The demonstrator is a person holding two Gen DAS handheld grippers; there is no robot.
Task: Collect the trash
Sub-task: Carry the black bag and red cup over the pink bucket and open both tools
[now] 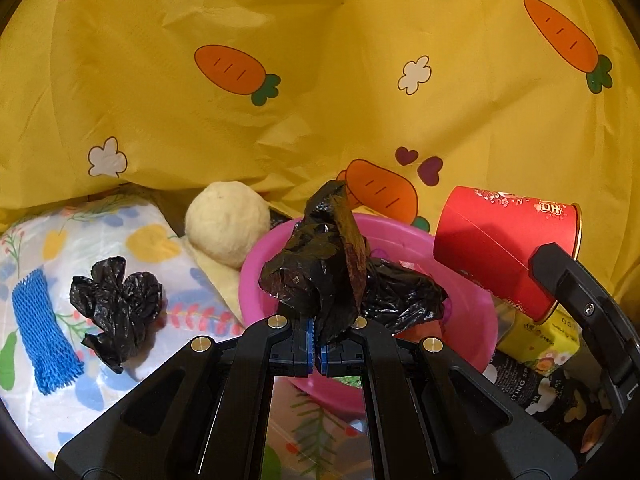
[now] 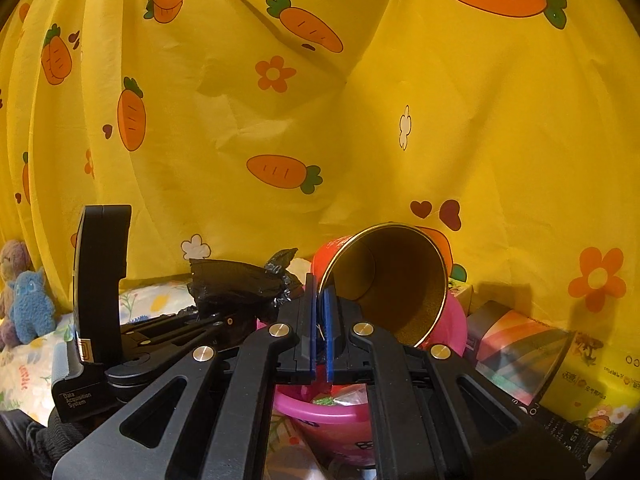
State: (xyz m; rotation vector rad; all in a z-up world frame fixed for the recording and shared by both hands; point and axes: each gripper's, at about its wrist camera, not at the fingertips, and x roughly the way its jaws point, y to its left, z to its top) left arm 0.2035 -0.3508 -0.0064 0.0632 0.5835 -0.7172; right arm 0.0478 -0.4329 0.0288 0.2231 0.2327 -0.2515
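Note:
My left gripper (image 1: 316,326) is shut on a crumpled black plastic bag (image 1: 320,264) and holds it over a pink basin (image 1: 472,312). More black plastic (image 1: 404,292) lies inside the basin. Another black bag (image 1: 116,304) and a blue foam net (image 1: 40,332) lie on the floral sheet to the left. My right gripper (image 2: 319,286) is shut on the rim of a red can (image 2: 392,280) with a gold inside. The can is tilted, mouth toward the camera, above the pink basin (image 2: 320,410). In the left wrist view the red can (image 1: 492,252) hangs at the basin's right.
A yellow carrot-print cloth (image 1: 320,80) hangs close behind everything. A cream plush ball (image 1: 228,220) rests behind the basin. Coloured boxes (image 2: 520,352) and a yellow tissue pack (image 2: 600,372) crowd the right. Plush toys (image 2: 28,304) sit at the far left.

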